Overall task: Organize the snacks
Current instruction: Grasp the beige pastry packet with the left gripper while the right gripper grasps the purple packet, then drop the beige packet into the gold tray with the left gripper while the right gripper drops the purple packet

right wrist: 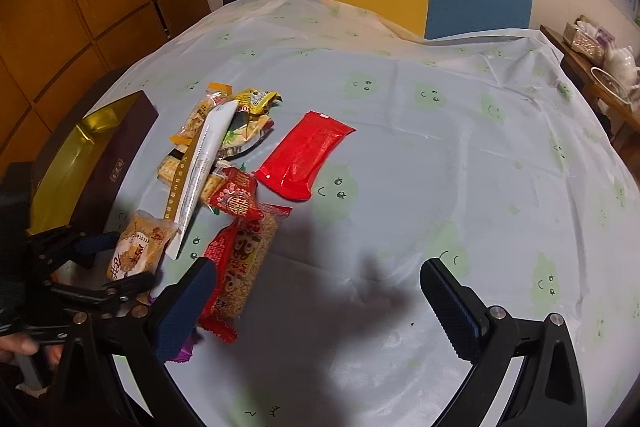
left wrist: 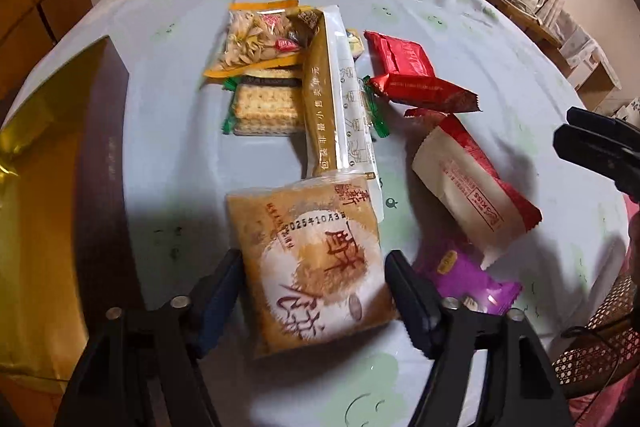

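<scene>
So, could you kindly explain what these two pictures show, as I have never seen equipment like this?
There is no robot here: a person holds a pair of tongs in each hand, and each pair carries a wide-angle camera looking along its two fingers. One picture is from the left tongs, the other from the right tongs. On the tablecloth lie wrapped snacks: crackers, red packets and a purple packet, beside an open gold-lined box. The left tongs straddle a brown pastry packet; whether they pinch it I cannot tell. The right tongs are open and hold nothing.
</scene>
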Demonstrator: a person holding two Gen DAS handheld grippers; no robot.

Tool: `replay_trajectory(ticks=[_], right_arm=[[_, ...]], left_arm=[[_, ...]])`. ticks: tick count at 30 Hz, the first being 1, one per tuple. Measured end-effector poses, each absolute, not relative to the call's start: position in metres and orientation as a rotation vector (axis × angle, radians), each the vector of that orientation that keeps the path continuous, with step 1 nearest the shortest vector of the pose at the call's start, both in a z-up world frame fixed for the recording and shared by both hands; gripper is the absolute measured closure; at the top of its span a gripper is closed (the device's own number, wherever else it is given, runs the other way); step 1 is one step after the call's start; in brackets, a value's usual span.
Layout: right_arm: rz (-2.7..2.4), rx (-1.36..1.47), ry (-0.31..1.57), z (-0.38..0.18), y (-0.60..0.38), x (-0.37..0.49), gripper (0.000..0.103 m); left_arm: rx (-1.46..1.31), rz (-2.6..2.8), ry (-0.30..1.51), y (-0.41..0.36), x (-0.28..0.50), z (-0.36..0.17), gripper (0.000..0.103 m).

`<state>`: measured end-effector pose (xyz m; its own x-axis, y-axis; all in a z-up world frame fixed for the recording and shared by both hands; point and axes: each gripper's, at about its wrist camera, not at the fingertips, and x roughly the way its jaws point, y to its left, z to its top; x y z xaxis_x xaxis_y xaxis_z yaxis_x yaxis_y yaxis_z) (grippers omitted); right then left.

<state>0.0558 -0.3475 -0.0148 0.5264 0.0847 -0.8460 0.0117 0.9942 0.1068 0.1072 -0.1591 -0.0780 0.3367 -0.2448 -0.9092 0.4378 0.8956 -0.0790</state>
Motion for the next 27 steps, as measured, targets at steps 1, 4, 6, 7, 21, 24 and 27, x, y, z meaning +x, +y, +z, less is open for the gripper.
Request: replay_trajectory(ticks=[1, 4, 6, 7, 21, 24, 27], right_arm=[[0.046, 0.105, 1.014, -0.014, -0.347, 0.056, 0.001], [0.077, 0.114, 1.005, -0.011, -0.345, 0.056, 0.01], [0.131, 0.12, 0.996, -0.008, -0.34, 0.055, 0.015], [0.164, 0.127, 0.988, -0.006, -0.338, 0.054, 0.025], [0.598, -0.063, 1.157, -0.044, -0.242, 0.032, 0.059], [0.56, -0.098, 1.187, -0.058, -0.234, 0.034, 0.058], [0.537, -0.109, 1.191, -0.065, -0.23, 0.036, 0.058]], left_arm=[[0.206, -0.451, 1.126, -0.158, 0.105, -0.077, 0.041], [0.209, -0.477, 1.092, -0.154, 0.092, -0.077, 0.042], [0.204, -0.47, 1.071, -0.147, 0.081, -0.076, 0.042], [0.195, -0.468, 1.068, -0.144, 0.077, -0.076, 0.042], [0.006, -0.548, 0.881, -0.089, 0.04, 0.001, 0.042], [-0.093, -0.495, 0.855, -0.057, 0.056, 0.02, 0.042], [-0.168, -0.407, 0.848, -0.024, 0.081, 0.03, 0.042]])
